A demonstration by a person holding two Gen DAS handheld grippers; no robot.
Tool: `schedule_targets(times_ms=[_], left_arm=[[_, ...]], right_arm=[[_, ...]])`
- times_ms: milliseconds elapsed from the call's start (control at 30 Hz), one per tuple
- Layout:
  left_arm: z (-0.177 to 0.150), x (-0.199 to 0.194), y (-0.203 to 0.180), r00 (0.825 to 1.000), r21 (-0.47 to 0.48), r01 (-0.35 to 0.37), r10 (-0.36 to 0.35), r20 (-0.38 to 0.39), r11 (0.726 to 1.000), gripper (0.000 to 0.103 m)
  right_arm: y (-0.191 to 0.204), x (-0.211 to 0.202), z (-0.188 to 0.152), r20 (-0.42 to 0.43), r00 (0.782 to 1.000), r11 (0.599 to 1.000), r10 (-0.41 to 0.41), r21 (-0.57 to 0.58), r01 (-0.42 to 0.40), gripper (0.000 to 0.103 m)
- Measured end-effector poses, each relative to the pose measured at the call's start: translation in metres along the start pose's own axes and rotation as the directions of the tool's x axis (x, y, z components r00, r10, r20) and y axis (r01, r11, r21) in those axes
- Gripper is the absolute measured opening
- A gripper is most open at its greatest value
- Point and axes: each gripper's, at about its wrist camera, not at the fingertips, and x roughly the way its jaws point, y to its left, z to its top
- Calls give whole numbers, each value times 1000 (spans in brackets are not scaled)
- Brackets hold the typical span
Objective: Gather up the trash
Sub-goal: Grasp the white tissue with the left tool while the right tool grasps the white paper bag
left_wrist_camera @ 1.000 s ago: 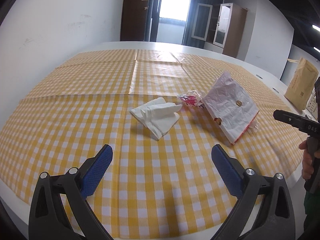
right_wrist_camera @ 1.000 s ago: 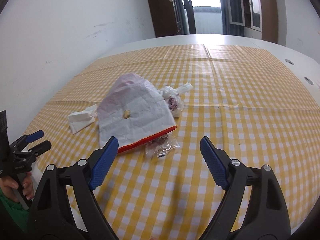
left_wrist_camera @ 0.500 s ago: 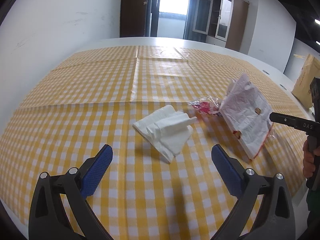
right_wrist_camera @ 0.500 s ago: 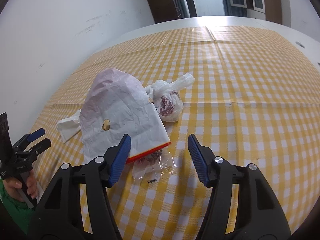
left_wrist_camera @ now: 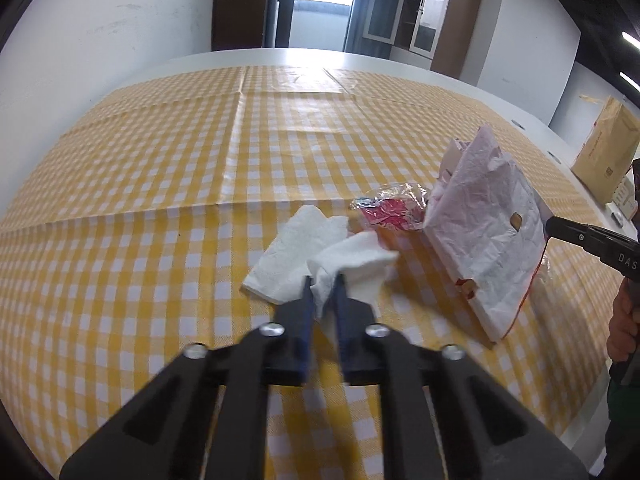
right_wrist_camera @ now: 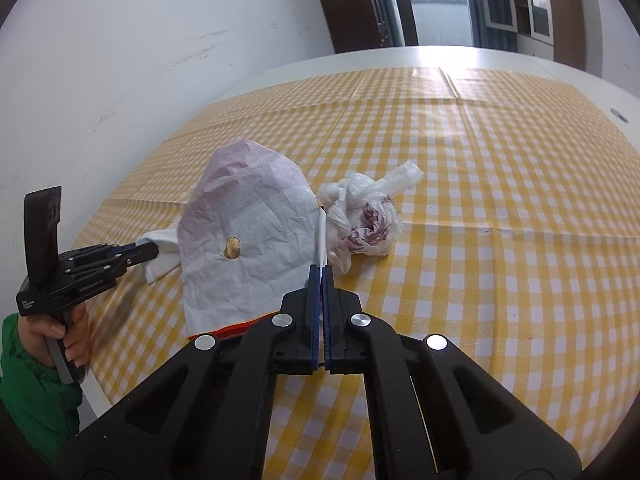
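Both grippers have closed within the last second, where a moment ago each hung spread wide above the yellow checked worktop (left_wrist_camera: 140,184). The left gripper (left_wrist_camera: 322,286) now pinches a raised fold of the white napkin (left_wrist_camera: 296,256), which has bunched up between the blue pads while the rest of it lies flat toward 10 o'clock of the pinch. The right gripper (right_wrist_camera: 319,276) is pressed together on the right-hand edge of the crumpled white paper bag (right_wrist_camera: 248,236), close to its red-edged bottom; the bag now stands tilted up off the cloth instead of lying slack.

Two pieces of trash lie loose. The knotted plastic bag (right_wrist_camera: 364,216) with red print sits at 1 o'clock of the right gripper, just beside the paper bag. A clear wrapper (left_wrist_camera: 390,208) with red inside lies between napkin and paper bag in the left view, at 1 o'clock of the left gripper.

Judging by this, collection has moved from approach to grasp. Each hand has one item secured, so lifting the napkin toward the bag mouth looks the likely next step. That mouth is not clearly visible.
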Motion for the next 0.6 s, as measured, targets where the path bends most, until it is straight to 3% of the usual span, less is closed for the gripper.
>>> schedule_targets(times_ms=[300,400,600], left_arm=[[-29,-54,9,995,-108,29,-19,97,994,3],[-43,-76,11,992,-125,35,-20,124,992,2],[-67,-115,3,986,-144,78,-54,160,987,2]], right_arm=[[38,-55,-9,93,995,997,29,-73,-22,0],[50,-69,-18,85,989,991,119,-63,-114,0],[89,-102,-36,113,987,983,117,-153,-99,0]])
